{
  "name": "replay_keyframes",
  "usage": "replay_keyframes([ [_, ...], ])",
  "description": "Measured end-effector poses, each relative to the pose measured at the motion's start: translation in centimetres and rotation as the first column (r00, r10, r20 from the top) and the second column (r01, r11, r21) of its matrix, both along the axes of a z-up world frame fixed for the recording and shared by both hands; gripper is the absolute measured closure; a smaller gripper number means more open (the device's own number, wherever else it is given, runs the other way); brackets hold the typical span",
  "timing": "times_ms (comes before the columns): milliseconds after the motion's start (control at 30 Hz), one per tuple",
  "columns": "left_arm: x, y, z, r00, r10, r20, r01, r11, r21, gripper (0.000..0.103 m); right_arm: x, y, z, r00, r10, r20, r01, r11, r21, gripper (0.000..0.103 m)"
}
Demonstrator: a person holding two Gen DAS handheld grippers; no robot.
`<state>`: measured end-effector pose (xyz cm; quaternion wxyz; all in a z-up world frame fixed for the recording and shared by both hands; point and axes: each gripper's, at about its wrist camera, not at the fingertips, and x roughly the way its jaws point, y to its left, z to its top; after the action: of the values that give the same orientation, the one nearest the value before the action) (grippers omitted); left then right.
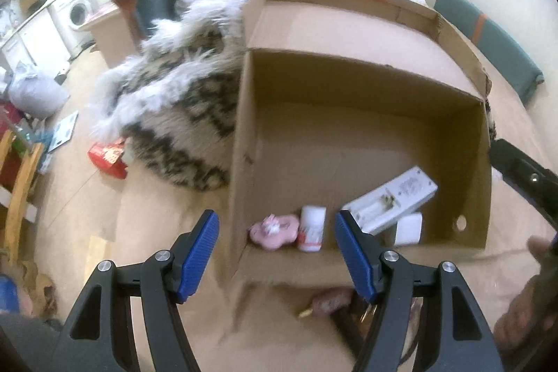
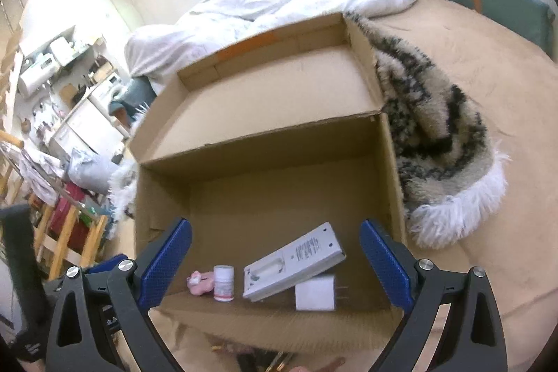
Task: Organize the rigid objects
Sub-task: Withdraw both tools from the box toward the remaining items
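Shaggy rug (image 2: pixel 436 135) beside cardboard box (image 2: pixel 279 142)

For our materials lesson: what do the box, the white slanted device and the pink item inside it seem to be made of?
Box: brown corrugated cardboard, matte, with creased flaps and raw edges.
White slanted device: probably hard plastic, smooth, with moulded recess and printed text.
Pink item: perhaps soft plush or rubbery; too blurred to settle.

1. Small objects (image 1: pixel 331 302) on the bed in front of the cardboard box (image 1: pixel 366 264): blurred and partly hidden behind the left gripper's fingers (image 1: pixel 355 253); identity indeterminate.
2. White adapter (image 1: pixel 408 229): partly covered by the tilted white device (image 1: pixel 392 197).
3. Label text on the small white bottle (image 2: pixel 223 283): too small to read.
4. Shelf contents (image 2: pixel 52 58): too small to tell.
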<state>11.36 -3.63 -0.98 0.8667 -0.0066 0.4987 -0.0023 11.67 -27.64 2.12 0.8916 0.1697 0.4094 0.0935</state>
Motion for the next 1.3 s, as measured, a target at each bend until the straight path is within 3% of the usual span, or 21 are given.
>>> replay_keyframes([
  [167,-3.2,0.9,1.3,1.0,0.016,-0.002,-0.016,1.0,0.009,0.037,-3.5,-0.9,0.4,0.999,0.005,-0.049,-0.003,0.999,0.052,0.0],
  [333,-5.3,1.5,2.5,1.0,0.014,0.012,-0.014,0.999,0.034,0.037,-6.9,-0.7,0.5,0.998,0.026,-0.057,-0.027,0.999,-0.029,0.0],
  [500,-6.3,2.4,2.8,1.0,0.025,0.013,-0.026,0.999,0.028,0.037,-8.2,-1.2,0.0,0.997,0.014,-0.079,-0.014,1.0,0.0,0.0],
  [933,-4.8,3.0,-2.0,0.997,0.019,-0.073,-0.021,0.999,-0.029,0.037,-7.6,-2.2,-2.7,0.98,-0.058,-0.188,0.069,0.996,0.052,0.0],
  [1133,-4.5,2.9,-4.1,0.989,0.003,-0.147,-0.015,0.997,-0.08,0.037,-7.4,-1.1,-4.2,0.97,-0.028,-0.241,0.028,1.0,-0.003,0.0],
  [1300,-4.7,3.0,-4.3,0.989,0.008,-0.145,-0.016,0.998,-0.054,0.037,-7.0,-0.8,-5.1,0.961,-0.022,-0.277,0.024,1.0,0.001,0.0],
])
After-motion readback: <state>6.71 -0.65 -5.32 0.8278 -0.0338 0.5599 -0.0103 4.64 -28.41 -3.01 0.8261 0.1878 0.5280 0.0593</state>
